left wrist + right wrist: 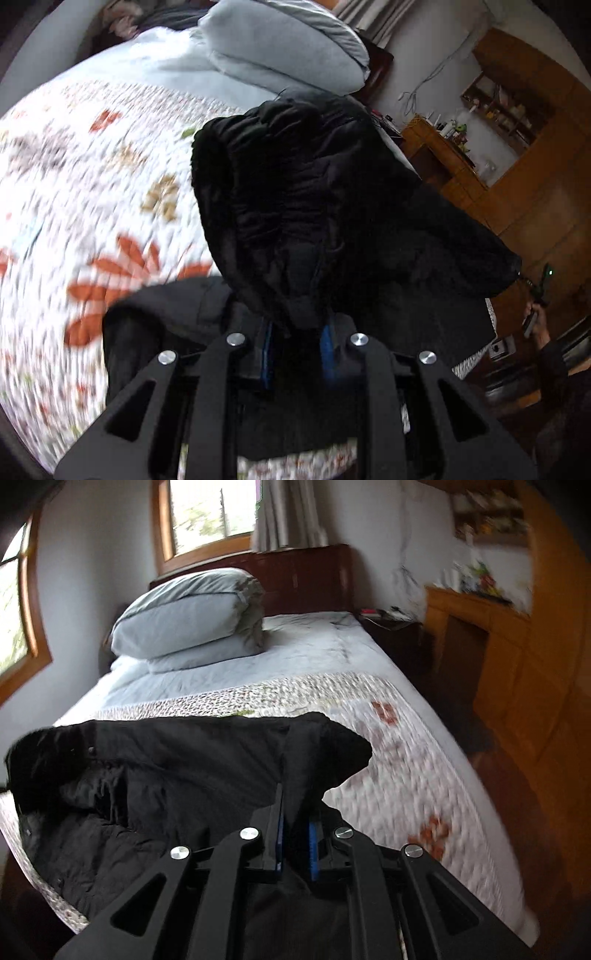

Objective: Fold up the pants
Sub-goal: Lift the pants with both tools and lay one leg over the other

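Black pants (303, 206) hang bunched and lifted above the bed in the left wrist view. My left gripper (297, 332) is shut on a fold of their fabric, which covers the fingertips. In the right wrist view the same black pants (166, 775) spread to the left over the flowered quilt (406, 760). My right gripper (295, 823) is shut on an edge of the cloth, pinched between its blue pads (314, 845). A raised flap of the pants stands just beyond its fingers.
A folded pale blue duvet (192, 616) lies at the head of the bed before a dark headboard (314, 576). Wooden cabinets (517, 657) and a wooden floor flank the bed's right side. A person's hand (535, 321) with the other gripper shows at right in the left wrist view.
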Available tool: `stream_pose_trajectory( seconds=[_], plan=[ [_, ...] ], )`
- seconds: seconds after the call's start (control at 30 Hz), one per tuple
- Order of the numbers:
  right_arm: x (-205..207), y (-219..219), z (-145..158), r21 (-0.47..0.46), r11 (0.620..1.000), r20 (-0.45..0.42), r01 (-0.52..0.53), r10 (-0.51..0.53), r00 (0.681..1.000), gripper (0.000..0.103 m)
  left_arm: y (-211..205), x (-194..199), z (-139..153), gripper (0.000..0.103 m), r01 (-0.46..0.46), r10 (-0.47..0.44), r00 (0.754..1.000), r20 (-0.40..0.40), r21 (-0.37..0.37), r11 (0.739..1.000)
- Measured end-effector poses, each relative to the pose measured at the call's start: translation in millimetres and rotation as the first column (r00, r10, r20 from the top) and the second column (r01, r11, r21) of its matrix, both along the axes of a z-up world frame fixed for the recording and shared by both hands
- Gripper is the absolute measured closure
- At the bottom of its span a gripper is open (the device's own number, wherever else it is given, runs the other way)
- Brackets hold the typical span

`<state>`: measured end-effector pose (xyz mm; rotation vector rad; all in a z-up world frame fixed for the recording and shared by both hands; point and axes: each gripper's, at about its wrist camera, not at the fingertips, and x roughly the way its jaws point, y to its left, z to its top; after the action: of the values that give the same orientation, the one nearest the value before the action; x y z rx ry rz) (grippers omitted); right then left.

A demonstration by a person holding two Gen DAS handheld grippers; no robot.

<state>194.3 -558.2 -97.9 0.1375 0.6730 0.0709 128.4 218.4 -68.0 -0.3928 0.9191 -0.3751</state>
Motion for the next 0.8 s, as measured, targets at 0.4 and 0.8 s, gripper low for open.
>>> stream_pose_trajectory(
  seconds=[0.4,0.8],
  plan=[
    [-78.5,-33.6,-74.7,0.109,0.981,-0.15,0.158,-0.141,0.978,0.093,30.0,-46.5,-37.0,0.077,-0.025,0.027,0.996,-0.087,0.028,0.999],
    [-97.6,-41.0,-116.5,0.139,0.961,-0.224,0.24,-0.206,0.953,0.082,97.5,-130.1,-24.6,0.027,-0.214,0.222,0.966,-0.131,0.071,0.974]
  ],
)
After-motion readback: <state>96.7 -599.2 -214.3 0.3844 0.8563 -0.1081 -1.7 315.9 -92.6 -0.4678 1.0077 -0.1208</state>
